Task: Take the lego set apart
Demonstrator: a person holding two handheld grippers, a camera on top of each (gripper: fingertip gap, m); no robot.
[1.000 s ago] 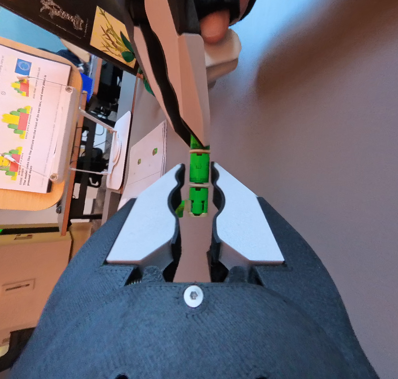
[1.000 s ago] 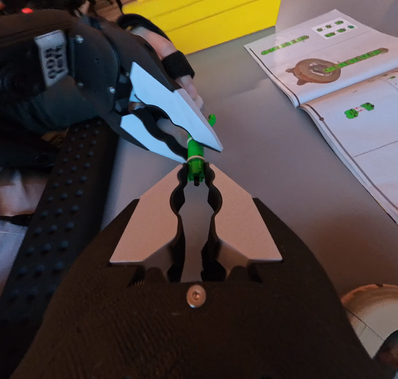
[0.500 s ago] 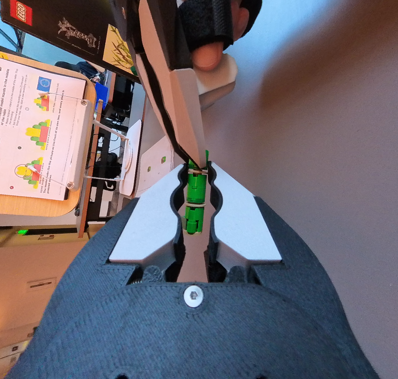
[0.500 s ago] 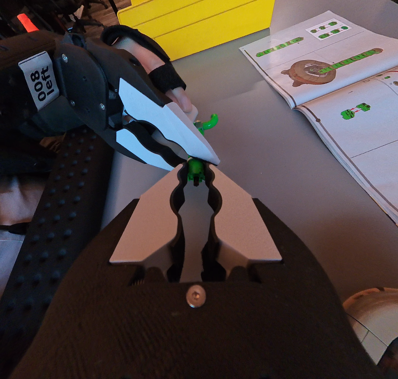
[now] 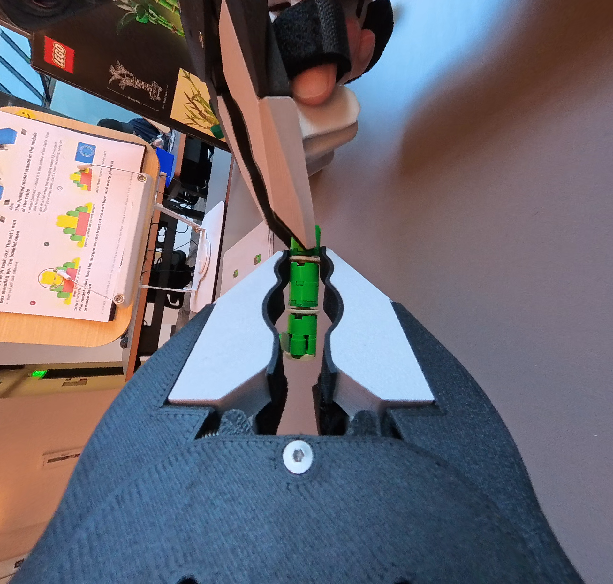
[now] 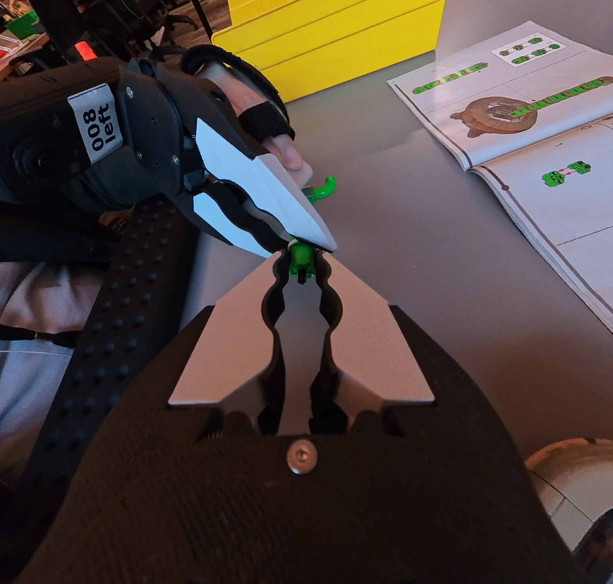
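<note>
My two wrist cameras faced each other at close range, both sharing the green stem (image 5: 302, 289) (image 6: 300, 258) between them.

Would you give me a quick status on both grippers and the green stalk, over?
Left gripper shut on green stalk. Right gripper shut on its other end, tips nearly touching. Stalk not yet apart. Nothing in the way; booklet off to the side.

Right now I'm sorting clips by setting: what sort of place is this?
Probably an office-like workroom set up for recording: a grey tabletop, an open white building booklet, stacked yellow plastic bins, desks and cables behind.
</note>
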